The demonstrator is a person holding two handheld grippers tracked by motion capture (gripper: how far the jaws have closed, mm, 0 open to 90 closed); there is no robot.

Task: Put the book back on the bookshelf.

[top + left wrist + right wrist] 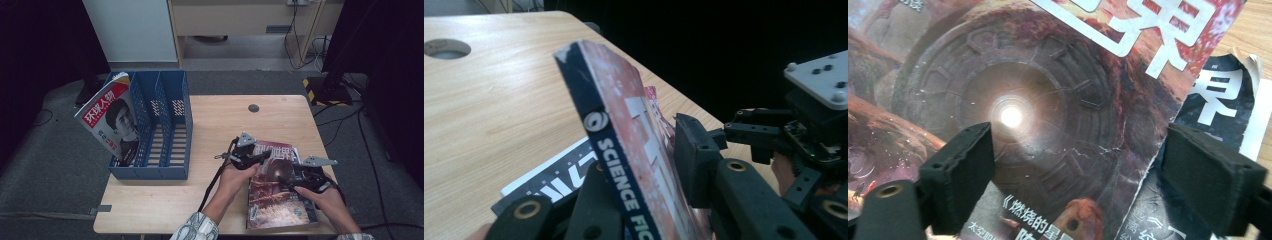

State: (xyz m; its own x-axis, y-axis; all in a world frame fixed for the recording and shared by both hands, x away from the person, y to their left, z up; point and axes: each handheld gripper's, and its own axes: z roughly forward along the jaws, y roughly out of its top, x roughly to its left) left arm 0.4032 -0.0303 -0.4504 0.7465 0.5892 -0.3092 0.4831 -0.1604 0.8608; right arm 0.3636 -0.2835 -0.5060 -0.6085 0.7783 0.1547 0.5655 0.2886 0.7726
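A: Item 1, left gripper (pixel 258 156)?
B: Held in the person's left hand (pixel 234 175), forearm in from bottom edge, angled up-right, patterned sleeve (pixel 196 230) at the elbow end. Jaws pinched on the spine edge of the red magazine (pixel 276 187); in the left gripper view one pad sat flat on the cover, the other under it. Spine read "SCIENCE FIC…". That edge was lifted, cover tilted off the table (pixel 210 130).

A: Item 2, right gripper (pixel 292 181)?
B: In the right hand (pixel 325 197), reaching in from the lower right, grey plate on top. Jaws spread wide, pads over the cover w/ one near the mag's right edge. Right gripper view: both pads (pixel 965 170) apart, nothing between them but the cover art below. Touching or hovering, couldn't tell.

A: Item 3, mag location?
B: Front-right of table, lying partly on a second, dark magazine (pixel 1223 95) w/ a torn corner.

A: Other stock?
B: Blue file rack (pixel 165 130), left side of table, well apart from the hands. One portrait-cover magazine (pixel 112 117) stood leaning in its leftmost slot. Round hole (pixel 254 108) in tabletop at the far edge.
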